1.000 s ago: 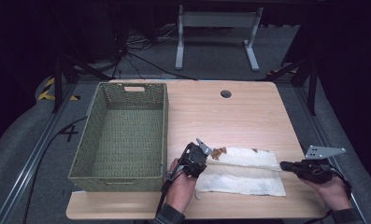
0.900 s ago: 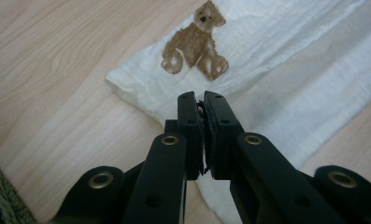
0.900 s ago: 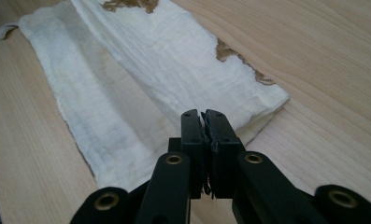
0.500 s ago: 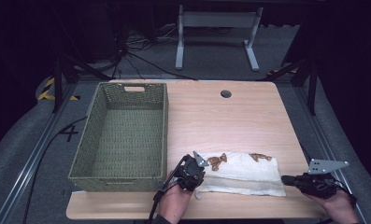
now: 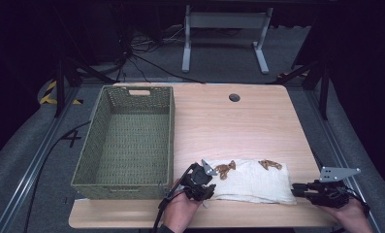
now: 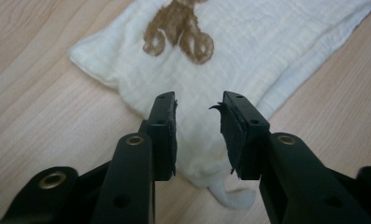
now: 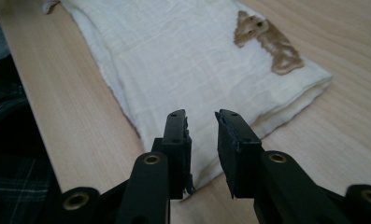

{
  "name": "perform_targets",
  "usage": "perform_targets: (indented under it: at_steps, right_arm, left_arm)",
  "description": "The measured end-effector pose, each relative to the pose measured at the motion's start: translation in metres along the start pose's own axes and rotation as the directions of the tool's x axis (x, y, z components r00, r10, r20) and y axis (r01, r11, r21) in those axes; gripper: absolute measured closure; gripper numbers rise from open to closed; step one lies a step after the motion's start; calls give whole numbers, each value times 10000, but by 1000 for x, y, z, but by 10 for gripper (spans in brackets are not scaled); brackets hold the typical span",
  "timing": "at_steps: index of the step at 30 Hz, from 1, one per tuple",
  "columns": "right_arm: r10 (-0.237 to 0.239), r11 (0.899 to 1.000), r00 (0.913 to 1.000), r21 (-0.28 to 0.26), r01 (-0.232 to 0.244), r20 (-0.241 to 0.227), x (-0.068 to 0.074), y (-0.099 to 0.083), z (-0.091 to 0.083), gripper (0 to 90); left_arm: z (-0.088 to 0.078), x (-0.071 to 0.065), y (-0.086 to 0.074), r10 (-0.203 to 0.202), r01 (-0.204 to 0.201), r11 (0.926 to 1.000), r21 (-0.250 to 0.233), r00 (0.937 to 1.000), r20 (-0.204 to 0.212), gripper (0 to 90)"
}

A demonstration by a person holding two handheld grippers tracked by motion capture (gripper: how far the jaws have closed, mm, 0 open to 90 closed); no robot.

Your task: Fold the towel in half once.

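A: Left gripper [image 5: 203,180] status?

B: Left hand [image 5: 183,209] is coming in from the bottom edge, holding it low near the front of the table. In the left gripper view the jaws are standing apart with a clear gap, gripping nothing, tips [image 6: 198,119] pointing forward and down.

A: Right?

B: Right hand [image 5: 351,213] is gripping the right gripper [image 5: 296,190] at the near right corner, jaws pointing left toward the other gripper. The grey plate is sitting on top. In the right gripper view the jaws [image 7: 202,140] are parted too, narrower gap, nothing between them.

A: Spacing?

B: Both are sitting level, well apart.
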State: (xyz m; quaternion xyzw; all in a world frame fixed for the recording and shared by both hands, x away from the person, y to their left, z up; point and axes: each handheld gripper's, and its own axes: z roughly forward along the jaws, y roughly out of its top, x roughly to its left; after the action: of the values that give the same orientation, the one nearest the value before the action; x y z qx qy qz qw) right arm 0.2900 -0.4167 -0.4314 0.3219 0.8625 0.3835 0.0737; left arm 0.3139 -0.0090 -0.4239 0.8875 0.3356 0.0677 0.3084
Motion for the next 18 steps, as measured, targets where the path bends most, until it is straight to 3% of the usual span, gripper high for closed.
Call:
perform_targets:
  at_steps: [3, 6, 9, 13, 18]
  right_arm:
    - [15, 10000, 9997, -50, -14, 238, -4, 5, 3, 739]
    - [75, 10000, 9968, -63, -70, 797, -13, 19, 12, 740]
    - [63, 10000, 9945, -79, -55, 1046, -18, 24, 15, 742]
    - [319, 9995, 9865, -89, -309, 1606, -36, 35, 25, 748]
    - [571, 9983, 9807, 42, -589, 1872, -53, 39, 35, 753]
  left_arm:
    - [5, 2, 7, -83, 83, 10000, -43, 10000, -27, 650]
    - [9, 6, 17, -115, 111, 9999, -125, 9994, -323, 633]
    - [15, 11, 27, -241, 228, 9994, -250, 9983, -539, 633]
    - [21, 19, 38, -252, 232, 9993, -277, 9968, -755, 623]
    - [31, 35, 47, -462, 449, 9989, -145, 9939, -998, 611]
